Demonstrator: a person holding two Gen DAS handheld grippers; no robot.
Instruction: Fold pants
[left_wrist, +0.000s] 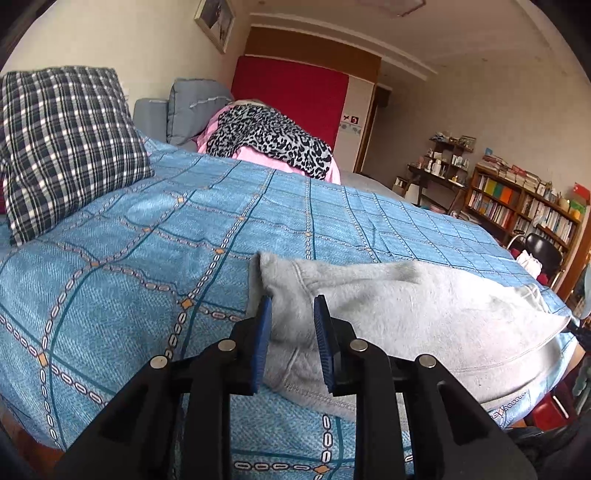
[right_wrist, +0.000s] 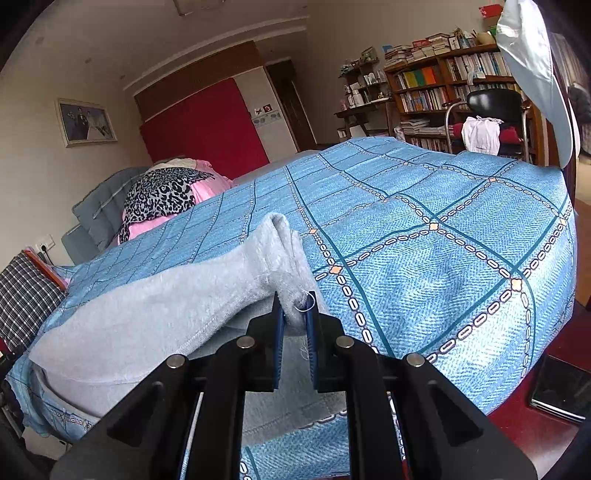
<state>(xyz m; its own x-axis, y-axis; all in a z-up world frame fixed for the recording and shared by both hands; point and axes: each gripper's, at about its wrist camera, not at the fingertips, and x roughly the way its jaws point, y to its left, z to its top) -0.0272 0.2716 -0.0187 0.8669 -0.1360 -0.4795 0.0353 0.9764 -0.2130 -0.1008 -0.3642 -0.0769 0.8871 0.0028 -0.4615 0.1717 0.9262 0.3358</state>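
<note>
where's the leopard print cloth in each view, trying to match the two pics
Left wrist view: the leopard print cloth lies upper centre, on pink fabric beyond the blue bedspread.
Right wrist view: the same cloth sits at the left, above the grey pants.
Shared landmark: the red panel on the far wall, right behind the cloth in both.

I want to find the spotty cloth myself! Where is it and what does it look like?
Start at the big bed with the blue checked bedspread. At its far end lies a pink bundle; the spotty cloth is draped on top. Only it has black-and-grey leopard spots.
</note>
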